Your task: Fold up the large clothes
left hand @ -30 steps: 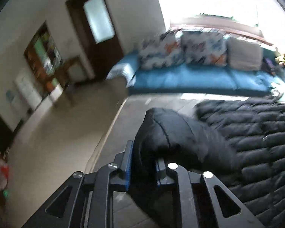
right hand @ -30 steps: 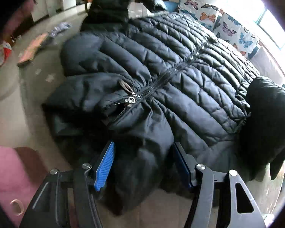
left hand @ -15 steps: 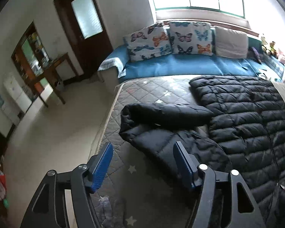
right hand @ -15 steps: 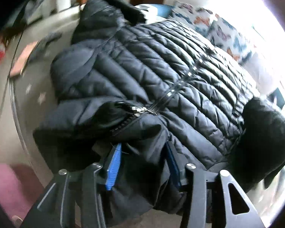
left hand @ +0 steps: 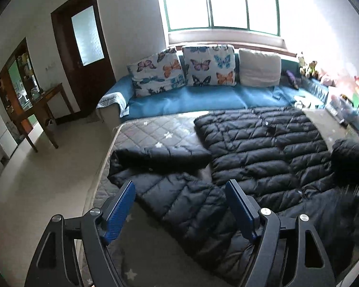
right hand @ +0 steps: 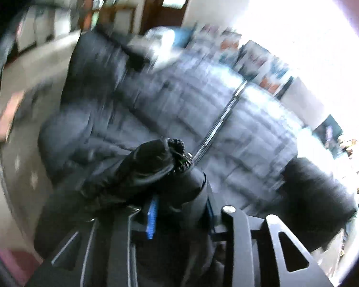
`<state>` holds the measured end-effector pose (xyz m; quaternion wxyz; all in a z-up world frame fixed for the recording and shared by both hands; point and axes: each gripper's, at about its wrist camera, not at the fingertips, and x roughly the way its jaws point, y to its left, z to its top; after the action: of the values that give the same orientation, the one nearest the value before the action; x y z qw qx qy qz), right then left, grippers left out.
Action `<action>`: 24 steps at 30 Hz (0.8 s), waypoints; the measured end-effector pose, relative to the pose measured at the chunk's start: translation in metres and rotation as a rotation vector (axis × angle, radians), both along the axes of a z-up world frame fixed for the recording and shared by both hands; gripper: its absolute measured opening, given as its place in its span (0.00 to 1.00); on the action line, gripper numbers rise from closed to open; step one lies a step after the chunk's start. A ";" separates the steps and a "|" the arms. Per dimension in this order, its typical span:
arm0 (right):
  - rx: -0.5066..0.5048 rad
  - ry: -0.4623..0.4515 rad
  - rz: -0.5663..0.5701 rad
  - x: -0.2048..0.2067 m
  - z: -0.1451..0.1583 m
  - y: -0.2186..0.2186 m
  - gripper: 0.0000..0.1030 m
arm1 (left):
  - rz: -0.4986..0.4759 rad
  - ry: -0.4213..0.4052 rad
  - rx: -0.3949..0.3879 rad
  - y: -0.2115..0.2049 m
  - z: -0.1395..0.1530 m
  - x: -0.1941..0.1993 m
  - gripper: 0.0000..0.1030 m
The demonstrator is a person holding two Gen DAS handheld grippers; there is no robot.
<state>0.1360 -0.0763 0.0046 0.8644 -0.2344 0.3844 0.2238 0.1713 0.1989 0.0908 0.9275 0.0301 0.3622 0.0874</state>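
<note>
A large black quilted puffer jacket lies spread front-up on a grey quilted mat. Its left sleeve lies folded back on itself at the mat's left edge. My left gripper is open and empty, just above the sleeve's upper part. In the blurred right wrist view the jacket stretches away with its zipper running up the middle. My right gripper is shut on the jacket's collar fabric, bunched and lifted between the blue pads.
A blue sofa with butterfly cushions lies behind the mat under a bright window. A wooden side table and dark door stand at left. Bare floor lies left of the mat. The other sleeve bunches at right.
My left gripper let go of the sleeve, opened and drew back; the sleeve now lies on the mat. My right gripper closed on the collar fabric and is lifting it in fast motion.
</note>
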 end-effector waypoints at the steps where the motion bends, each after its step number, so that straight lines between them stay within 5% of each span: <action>1: 0.031 -0.054 -0.020 0.007 0.023 -0.002 0.27 | 0.002 -0.018 -0.014 0.000 0.005 -0.001 0.80; 7: 0.251 -0.302 -0.080 0.046 0.133 -0.005 0.23 | 0.041 -0.095 -0.090 0.017 0.027 -0.004 0.80; 10: 0.348 -0.346 -0.076 0.067 0.146 0.008 0.23 | 0.065 -0.113 -0.109 0.026 0.031 -0.002 0.80; 13: 0.302 -0.296 -0.067 0.098 0.111 0.030 0.23 | 0.080 -0.102 -0.139 0.030 0.027 0.004 0.80; 20: 0.195 0.103 -0.065 0.154 -0.027 0.059 0.24 | 0.032 -0.019 -0.183 0.012 -0.001 0.027 0.80; 24: 0.207 0.175 -0.049 0.162 -0.015 0.052 0.31 | -0.055 0.000 -0.208 -0.018 -0.011 0.036 0.80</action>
<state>0.2983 -0.0247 -0.0107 0.8524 -0.1143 0.4388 0.2606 0.2071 0.1804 0.0799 0.9276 -0.0563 0.3684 0.0241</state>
